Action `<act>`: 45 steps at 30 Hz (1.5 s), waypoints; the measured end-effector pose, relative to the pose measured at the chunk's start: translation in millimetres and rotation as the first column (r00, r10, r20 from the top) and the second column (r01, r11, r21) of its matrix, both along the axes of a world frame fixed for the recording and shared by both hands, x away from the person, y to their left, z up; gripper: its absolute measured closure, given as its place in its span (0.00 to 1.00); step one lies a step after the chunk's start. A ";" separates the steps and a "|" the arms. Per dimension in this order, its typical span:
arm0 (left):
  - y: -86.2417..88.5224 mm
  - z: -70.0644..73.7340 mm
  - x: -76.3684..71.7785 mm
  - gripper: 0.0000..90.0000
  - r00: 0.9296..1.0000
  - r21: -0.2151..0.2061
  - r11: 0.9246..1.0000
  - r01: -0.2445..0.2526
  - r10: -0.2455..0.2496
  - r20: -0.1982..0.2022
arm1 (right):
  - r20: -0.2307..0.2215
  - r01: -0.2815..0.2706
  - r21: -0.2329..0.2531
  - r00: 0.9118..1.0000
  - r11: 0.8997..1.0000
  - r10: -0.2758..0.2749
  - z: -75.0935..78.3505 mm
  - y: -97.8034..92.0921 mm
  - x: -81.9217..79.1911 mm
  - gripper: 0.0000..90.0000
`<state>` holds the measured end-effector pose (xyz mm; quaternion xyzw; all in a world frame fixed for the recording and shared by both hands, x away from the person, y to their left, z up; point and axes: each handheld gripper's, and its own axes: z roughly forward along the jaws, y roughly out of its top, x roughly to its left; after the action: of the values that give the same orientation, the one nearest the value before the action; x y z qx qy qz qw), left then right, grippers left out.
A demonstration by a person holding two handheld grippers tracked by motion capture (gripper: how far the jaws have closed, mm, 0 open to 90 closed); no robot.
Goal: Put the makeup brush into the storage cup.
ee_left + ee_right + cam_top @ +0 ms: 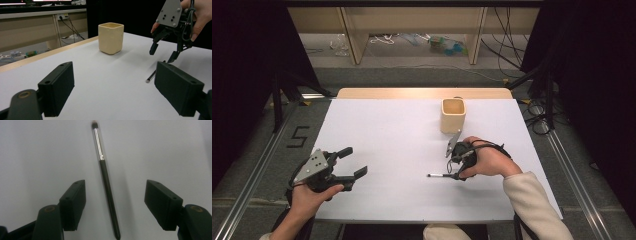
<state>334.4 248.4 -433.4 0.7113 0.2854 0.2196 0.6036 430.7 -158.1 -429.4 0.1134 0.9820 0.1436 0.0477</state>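
Makeup brush (106, 185) flat on table, between wide-open right claw (116, 205), beige cup (453, 115) beyond, contents unseen

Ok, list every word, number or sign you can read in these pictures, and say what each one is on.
"5": a dark numeral on the grey floor left of the table, in the high view.
No print on the cup, the brush or the table.
No print on the left gripper or the right gripper; its grey plate has holes, no lettering.
The clutter under the far bench is too small and blurred to read.
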 end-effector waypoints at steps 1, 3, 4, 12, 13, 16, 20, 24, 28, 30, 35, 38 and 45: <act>0.0 0.0 0.0 0.18 1.000 0.000 1.000 0.000 0.000 0.000 | 0.004 0.000 -0.009 1.000 1.000 0.000 -0.7 0.4 -0.5 0.39; -0.1 -0.1 0.0 0.18 1.000 0.001 1.000 0.001 -0.001 -0.001 | 0.003 -0.003 -0.012 1.000 1.000 0.003 -1.0 0.7 -0.8 0.39; -0.1 -0.1 0.0 0.18 1.000 0.000 1.000 0.001 -0.001 0.000 | 0.009 -0.011 -0.021 1.000 1.000 0.011 -1.9 1.3 -1.0 0.39; -0.3 -0.2 0.1 0.18 1.000 0.000 1.000 0.002 -0.002 0.000 | 0.003 -0.045 -0.058 0.999 0.997 0.046 -5.6 4.8 -1.9 0.40; -0.3 -0.1 0.1 0.18 1.000 0.001 1.000 0.002 -0.002 0.001 | -0.009 -0.035 -0.059 0.999 0.998 0.034 -8.0 6.4 -2.9 0.40; -0.2 -0.2 0.2 0.18 1.000 0.001 1.000 0.002 -0.002 0.000 | -0.014 -0.036 -0.070 0.999 0.997 0.035 -10.5 7.3 -2.7 0.40; -0.2 -0.2 0.3 0.18 1.000 0.004 1.000 0.003 -0.003 0.001 | -0.022 -0.042 -0.080 0.999 0.996 0.040 -13.1 8.1 -1.9 0.40; -0.2 -0.2 0.3 0.18 1.000 0.003 1.000 0.003 -0.003 0.001 | -0.023 -0.051 -0.080 0.999 0.995 0.050 -15.3 8.9 -1.0 0.40; -0.3 -0.3 0.2 0.18 1.000 0.004 1.000 0.002 -0.002 -0.001 | -0.027 -0.048 -0.088 0.999 0.995 0.046 -15.3 9.9 -1.0 0.41; -0.3 -0.3 0.3 0.18 1.000 0.006 1.000 0.001 -0.001 -0.001 | -0.024 -0.046 -0.087 0.999 0.995 0.044 -16.2 10.4 -0.5 0.41; -0.3 -0.3 0.2 0.18 1.000 0.006 1.000 0.001 -0.001 0.000 | -0.032 -0.049 -0.099 0.998 0.994 0.046 -17.7 12.7 1.1 0.42; -0.1 -0.2 0.3 0.18 1.000 0.007 1.000 0.002 -0.002 0.002 | -0.032 -0.051 -0.100 0.998 0.994 0.048 -17.9 14.0 1.9 0.42; -0.2 -0.4 0.2 0.18 1.000 0.006 1.000 0.000 0.000 0.000 | -0.015 -0.077 -0.119 0.997 0.990 0.075 -18.3 13.9 6.3 0.42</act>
<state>334.6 248.2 -433.7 0.7130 0.2847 0.2205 0.6017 437.0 -144.3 -447.7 0.0736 0.9926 0.0856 0.0438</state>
